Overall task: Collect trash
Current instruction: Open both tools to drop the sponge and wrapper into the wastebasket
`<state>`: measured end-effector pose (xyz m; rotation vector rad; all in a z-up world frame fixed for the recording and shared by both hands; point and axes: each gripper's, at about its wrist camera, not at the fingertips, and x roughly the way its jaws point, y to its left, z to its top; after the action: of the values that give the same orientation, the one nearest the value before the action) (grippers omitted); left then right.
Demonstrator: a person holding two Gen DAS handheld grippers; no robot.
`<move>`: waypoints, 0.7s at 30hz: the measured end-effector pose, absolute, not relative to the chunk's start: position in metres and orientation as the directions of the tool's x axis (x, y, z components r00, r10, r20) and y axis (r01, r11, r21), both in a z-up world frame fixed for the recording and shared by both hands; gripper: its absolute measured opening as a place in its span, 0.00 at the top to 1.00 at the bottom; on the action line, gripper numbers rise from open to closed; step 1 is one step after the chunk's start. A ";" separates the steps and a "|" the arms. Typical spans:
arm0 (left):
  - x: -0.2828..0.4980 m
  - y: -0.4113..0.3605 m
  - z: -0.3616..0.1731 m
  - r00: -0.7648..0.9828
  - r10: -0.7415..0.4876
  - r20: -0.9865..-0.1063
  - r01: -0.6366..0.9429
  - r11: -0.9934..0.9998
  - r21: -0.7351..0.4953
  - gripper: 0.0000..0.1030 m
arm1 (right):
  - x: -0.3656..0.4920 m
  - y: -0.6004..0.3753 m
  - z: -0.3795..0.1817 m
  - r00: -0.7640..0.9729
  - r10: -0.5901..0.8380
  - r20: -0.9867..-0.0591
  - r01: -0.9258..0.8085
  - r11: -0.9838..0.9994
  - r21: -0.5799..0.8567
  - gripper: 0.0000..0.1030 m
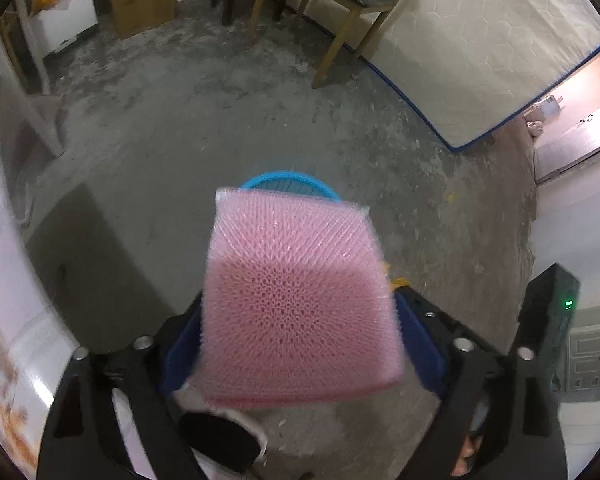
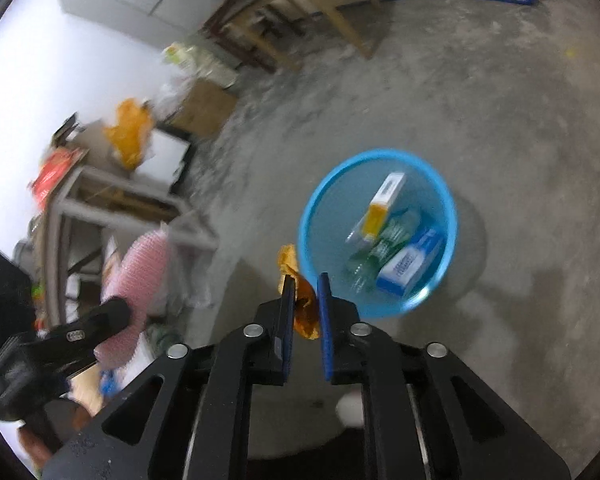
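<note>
I am at the dropping-in step: my left gripper (image 1: pixel 300 344) has its blue pads spread wide with the one pink bubble-wrap pad (image 1: pixel 296 300) between them, though whether the pads press on it I cannot tell, and the one blue basket (image 2: pixel 312 204) sits on the floor just beyond and below it. My right gripper (image 2: pixel 306 308) has its jaws a little apart around one crumpled orange wrapper (image 2: pixel 304 308) that touches the left pad, just short of the basket's near rim. Inside I count two boxes (image 2: pixel 384 204) and some clear green plastic whose number I cannot make out; next, I judge, both pieces need carrying over the rim and letting go.
</note>
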<state>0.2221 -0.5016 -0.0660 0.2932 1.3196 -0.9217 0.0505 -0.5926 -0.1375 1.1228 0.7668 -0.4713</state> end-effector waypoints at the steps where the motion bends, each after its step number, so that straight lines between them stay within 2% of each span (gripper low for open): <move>1: 0.226 -0.511 -0.070 -0.017 -0.409 -0.912 0.713 0.635 -0.298 0.08 | 0.054 -0.600 -0.147 0.661 0.039 -0.749 0.691 0.358 0.628 0.66; 2: 0.227 -0.516 -0.073 -0.010 -0.411 -0.911 0.710 0.639 -0.296 0.08 | 0.057 -0.607 -0.156 0.658 0.045 -0.752 0.697 0.342 0.630 0.61; 7: 0.239 -0.519 -0.081 -0.045 -0.434 -0.900 0.682 0.645 -0.346 0.08 | 0.055 -0.617 -0.187 0.624 0.060 -0.779 0.736 0.292 0.611 0.61; 13: 0.236 -0.497 -0.062 -0.036 -0.480 -0.876 0.691 0.622 -0.369 0.08 | 0.041 -0.604 -0.179 0.623 0.049 -0.781 0.728 0.329 0.601 0.61; 21: 0.218 -0.440 -0.010 0.026 -0.559 -0.829 0.721 0.585 -0.372 0.08 | 0.028 -0.587 -0.164 0.633 0.040 -0.773 0.706 0.379 0.598 0.60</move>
<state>0.2177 -0.4398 -0.0101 0.1687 1.1841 -0.9964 0.0283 -0.5868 -0.1637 1.1173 0.7998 -0.4889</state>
